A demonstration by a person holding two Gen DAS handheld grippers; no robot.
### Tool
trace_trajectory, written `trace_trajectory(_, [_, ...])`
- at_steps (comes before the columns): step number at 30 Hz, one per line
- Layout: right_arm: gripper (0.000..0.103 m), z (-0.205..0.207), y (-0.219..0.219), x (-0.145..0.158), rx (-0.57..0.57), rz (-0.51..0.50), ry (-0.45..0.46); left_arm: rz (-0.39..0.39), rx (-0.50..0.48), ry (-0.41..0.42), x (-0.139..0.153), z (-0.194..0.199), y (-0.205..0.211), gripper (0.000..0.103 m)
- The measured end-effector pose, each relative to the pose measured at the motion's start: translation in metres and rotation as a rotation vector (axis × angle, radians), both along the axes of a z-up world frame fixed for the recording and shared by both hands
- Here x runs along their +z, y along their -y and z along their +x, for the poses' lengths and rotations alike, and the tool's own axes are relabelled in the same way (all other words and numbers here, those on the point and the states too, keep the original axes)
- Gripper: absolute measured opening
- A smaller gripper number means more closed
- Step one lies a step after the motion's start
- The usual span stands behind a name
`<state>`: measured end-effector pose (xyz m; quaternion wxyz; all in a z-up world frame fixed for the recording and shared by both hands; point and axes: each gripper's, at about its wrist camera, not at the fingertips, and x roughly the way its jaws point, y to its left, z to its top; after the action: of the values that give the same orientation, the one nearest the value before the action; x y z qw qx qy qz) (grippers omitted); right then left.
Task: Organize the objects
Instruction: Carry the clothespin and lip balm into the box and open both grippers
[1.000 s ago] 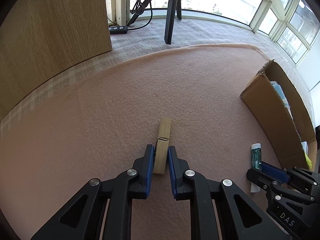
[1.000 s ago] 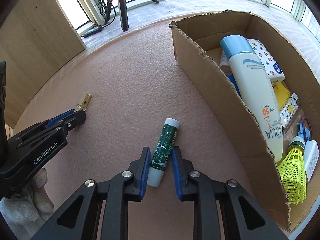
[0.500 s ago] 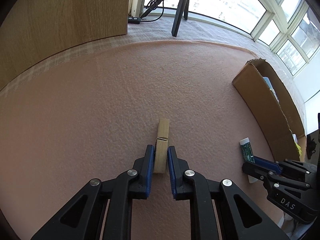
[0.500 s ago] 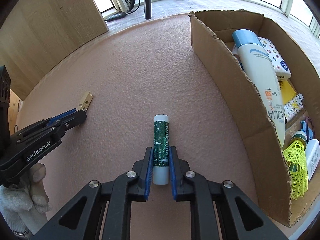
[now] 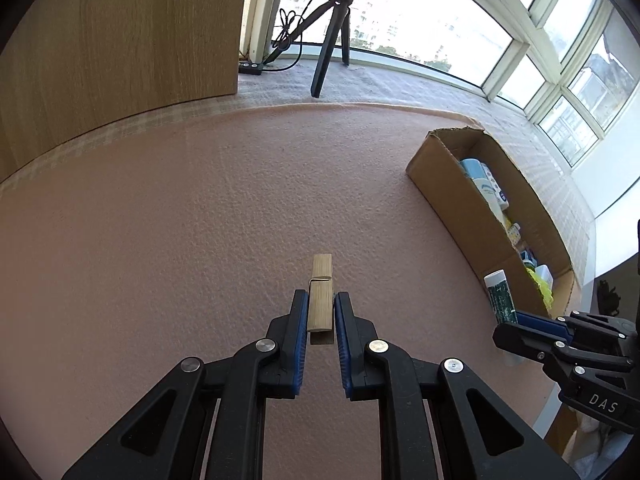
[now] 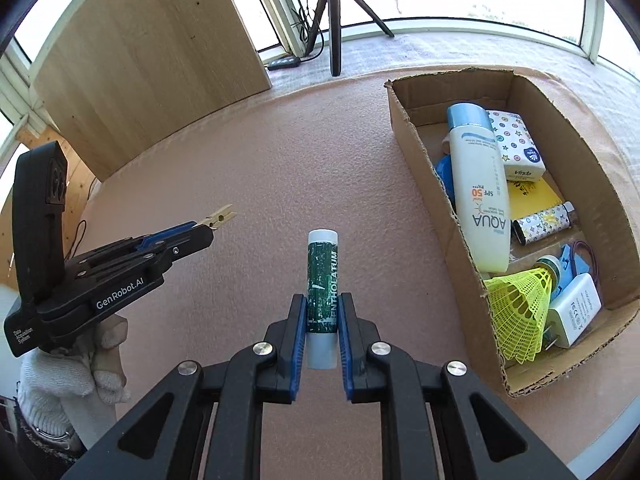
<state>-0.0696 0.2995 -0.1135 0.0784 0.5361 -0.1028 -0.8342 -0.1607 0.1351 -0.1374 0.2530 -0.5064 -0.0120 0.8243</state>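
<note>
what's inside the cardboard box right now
Inside the cardboard box: sunscreen bottle, tissue pack, yellow shuttlecock, white charger, patterned lighter, yellow notepad. Blue items underneath are mostly covered.

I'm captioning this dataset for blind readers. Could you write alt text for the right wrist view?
The right gripper holds a green-labelled white lip balm tube between its blue-padded fingers above a pink felt table. To the right sits an open cardboard box of toiletries; at left, the left gripper holds a wooden clothespin.
</note>
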Motion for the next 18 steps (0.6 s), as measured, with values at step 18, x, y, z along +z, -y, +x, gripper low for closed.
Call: trace_trajectory(18, [0.014,0.014,-0.130,0.048,-0.080,0.114,-0.104,0.052,-0.132,-0.106,0.065,0.016,-0.145,0.014])
